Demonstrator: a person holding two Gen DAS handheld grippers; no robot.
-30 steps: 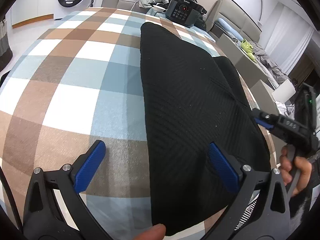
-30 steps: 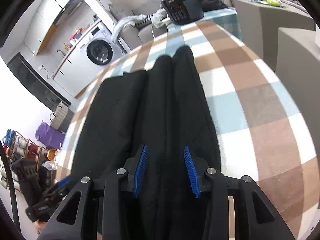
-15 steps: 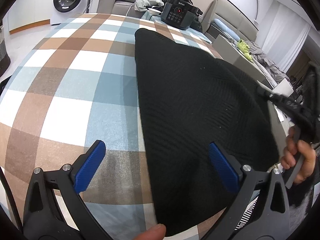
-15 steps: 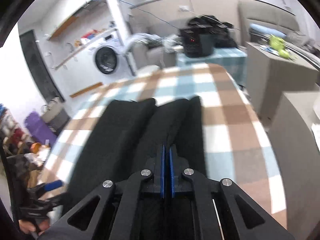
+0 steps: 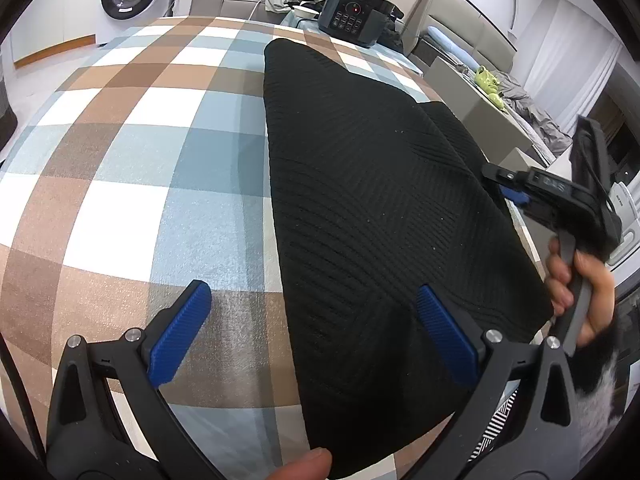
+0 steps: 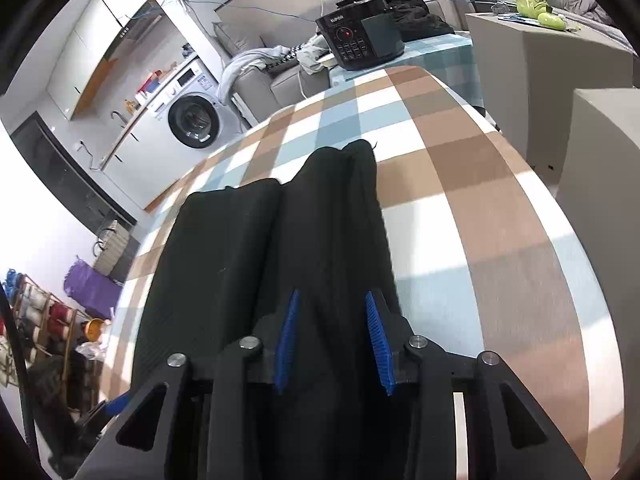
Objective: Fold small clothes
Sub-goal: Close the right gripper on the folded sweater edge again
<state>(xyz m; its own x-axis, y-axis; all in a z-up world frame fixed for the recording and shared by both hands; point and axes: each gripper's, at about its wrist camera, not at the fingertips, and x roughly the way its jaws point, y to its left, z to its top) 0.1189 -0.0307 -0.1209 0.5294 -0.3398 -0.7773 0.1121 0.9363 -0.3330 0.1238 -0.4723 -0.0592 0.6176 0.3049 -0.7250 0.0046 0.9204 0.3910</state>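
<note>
Two handheld grippers work over one black knit garment [image 5: 372, 200] spread on a counter [image 5: 132, 184] covered in a brown, blue and white check cloth. In the left wrist view the garment fills the middle and right of the frame, folded lengthwise into a long flat panel running from the lower edge up toward a black cooker [image 5: 352, 16] at the top. The left gripper [image 5: 316, 340] hovers low at the bottom of that frame with its jaws wide apart, one blue pad over bare cloth, the other over the knit, pinching nothing; it seems to be waiting for its turn. A fingertip [image 5: 304, 464] shows at the bottom edge.

The right gripper [image 6: 332, 344], bottom centre of the right wrist view, straddles a raised ridge of the garment's folded side. Its jaws stand slightly apart with fabric between the pads, which do not appear to squeeze it. A person's hand [image 5: 580, 292] at the right edge holds it.

Half a second earlier those jaws were pressed together and the view was blurred; they have just been opening, apparently letting go of the fold now laid down. The left gripper's position matches before.
</note>
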